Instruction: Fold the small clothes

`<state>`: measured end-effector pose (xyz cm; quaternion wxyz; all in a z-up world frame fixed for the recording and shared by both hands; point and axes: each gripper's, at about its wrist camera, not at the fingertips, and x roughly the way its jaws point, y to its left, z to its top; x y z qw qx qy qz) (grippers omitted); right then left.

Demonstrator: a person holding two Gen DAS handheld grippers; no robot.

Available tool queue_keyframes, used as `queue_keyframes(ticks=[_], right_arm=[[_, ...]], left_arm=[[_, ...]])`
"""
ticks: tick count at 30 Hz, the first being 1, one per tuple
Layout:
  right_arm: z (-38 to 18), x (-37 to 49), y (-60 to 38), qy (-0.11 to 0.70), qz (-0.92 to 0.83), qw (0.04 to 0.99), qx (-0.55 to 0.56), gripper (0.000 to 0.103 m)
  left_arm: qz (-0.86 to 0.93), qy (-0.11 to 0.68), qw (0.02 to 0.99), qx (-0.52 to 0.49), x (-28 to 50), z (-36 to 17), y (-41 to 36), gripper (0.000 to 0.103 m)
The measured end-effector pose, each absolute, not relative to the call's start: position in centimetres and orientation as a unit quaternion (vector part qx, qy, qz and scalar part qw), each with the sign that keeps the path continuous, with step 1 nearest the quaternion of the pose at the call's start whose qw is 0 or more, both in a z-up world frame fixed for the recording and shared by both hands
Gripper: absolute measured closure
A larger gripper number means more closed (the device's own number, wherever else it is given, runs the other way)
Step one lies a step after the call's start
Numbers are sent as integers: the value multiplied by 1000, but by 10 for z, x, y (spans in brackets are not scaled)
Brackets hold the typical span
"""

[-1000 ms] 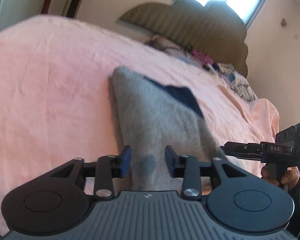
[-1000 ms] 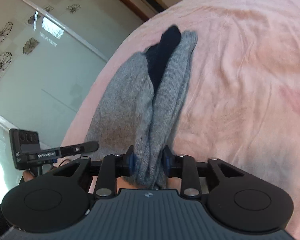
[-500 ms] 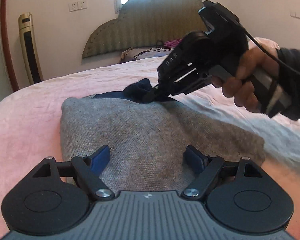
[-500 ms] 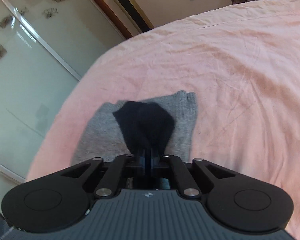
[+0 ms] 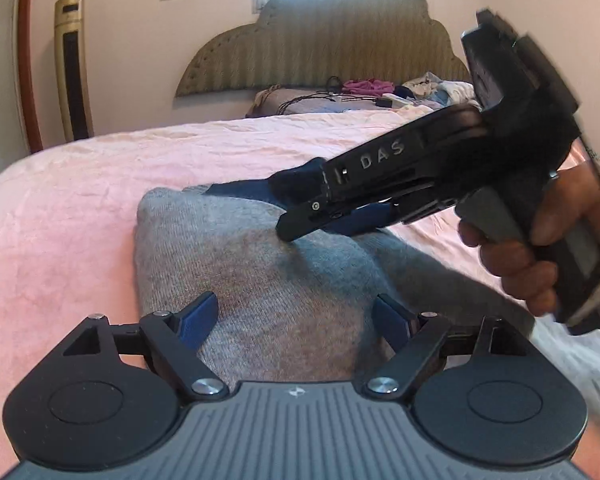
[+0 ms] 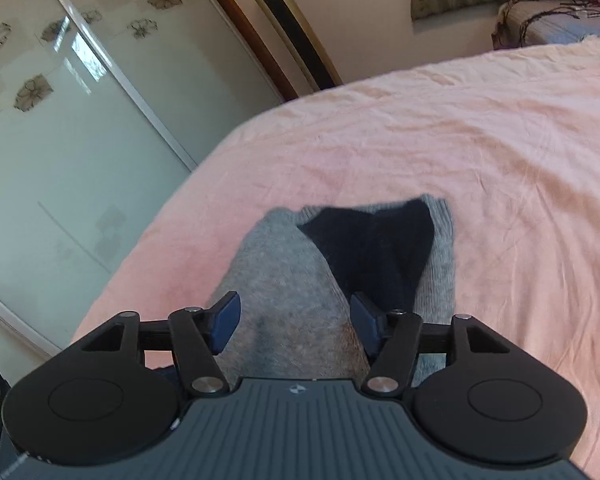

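Pale walls close the room, with a mirrored sliding wardrobe door (image 6: 52,128) printed with flowers on one side and a tall gold-and-black floor unit (image 5: 73,68) standing against the wall. Across the far end runs a scalloped, olive padded headboard (image 5: 324,44), and below it a heap of mixed clothes and cables (image 5: 364,90) lies at the head of the bed.

Most of both views is filled by the bed itself, covered in a creased pink sheet (image 5: 68,208).

On that sheet, near the edge closest to the cameras, lies the grey knitted garment (image 5: 260,280), folded over itself into a thick pad, with a dark navy part (image 6: 376,248) showing at its far end.

From the right of the left wrist view comes a person's hand (image 5: 540,248) gripping the handle of the right gripper (image 5: 296,220), which slants down with its tips at the navy part and the grey knit; its picture is blurred. Seen from its own camera, the right gripper's jaws have just been opening and stand apart, with the grey fabric between them but no pad pressing on it.

Smallest in reach, the left gripper (image 5: 296,316) hangs low over the near end of the garment, its jaws spread wide with the blue pads clear of the cloth on either side.
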<state>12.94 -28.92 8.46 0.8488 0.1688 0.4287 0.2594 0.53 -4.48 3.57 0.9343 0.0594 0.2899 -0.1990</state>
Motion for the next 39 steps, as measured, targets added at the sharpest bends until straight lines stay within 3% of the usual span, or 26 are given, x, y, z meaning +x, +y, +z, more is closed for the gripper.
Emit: queue_keyframes(ticks=[2,4,5,11,14,16,20,21,24,25,29,32,33,34,35,36,39], right_arm=[[73,131,-305,411,260,851,198,64],[76,129,-315,421,245,843,229,69],[82,123,-315,419,238,848,220,69],[100,90,-300,408,273,848,198,42],[78,96,-303,414,263,850,192,59],[86,97,-308,425,248,843,218,61],[97,81,-303,409,269,848,203,45],[88,85,-303,424,261,844,201,46],[76,88,-315,423,251,841,225,72],[80,86,-316,427,243,839,233,71],[103,56,-310,398,272,851,211,52],[93,48,-310,416,285,838,209,42],[80,49,-310,429,277,834,207,45],[74,48,-315,421,278,836,217,58],[74,46,-319,420,276,833,229,61],[77,44,-323,423,275,828,243,60],[96,20,-338,400,271,842,241,45]], left_arm=[[-196,287,935,68,1,34,-47,18],[-193,285,937,68,0,33,-47,18],[-192,284,937,64,0,33,-47,18],[-188,284,938,69,0,32,-51,17],[-186,284,938,73,-1,33,-52,17],[-186,284,938,73,-3,33,-52,17],[-182,281,939,76,-3,32,-55,16],[-179,281,939,79,-3,32,-56,17],[-171,282,941,75,-8,38,-53,16],[-165,278,944,73,-13,43,-51,16],[-190,248,949,51,-44,61,-40,16],[-212,289,931,64,-49,49,-40,16],[-199,309,927,71,-45,39,-38,17],[-184,316,928,75,-43,32,-34,17],[-174,305,933,75,-49,32,-29,17],[-168,301,936,69,-55,36,-24,17],[-152,292,943,41,-76,48,-7,17]])
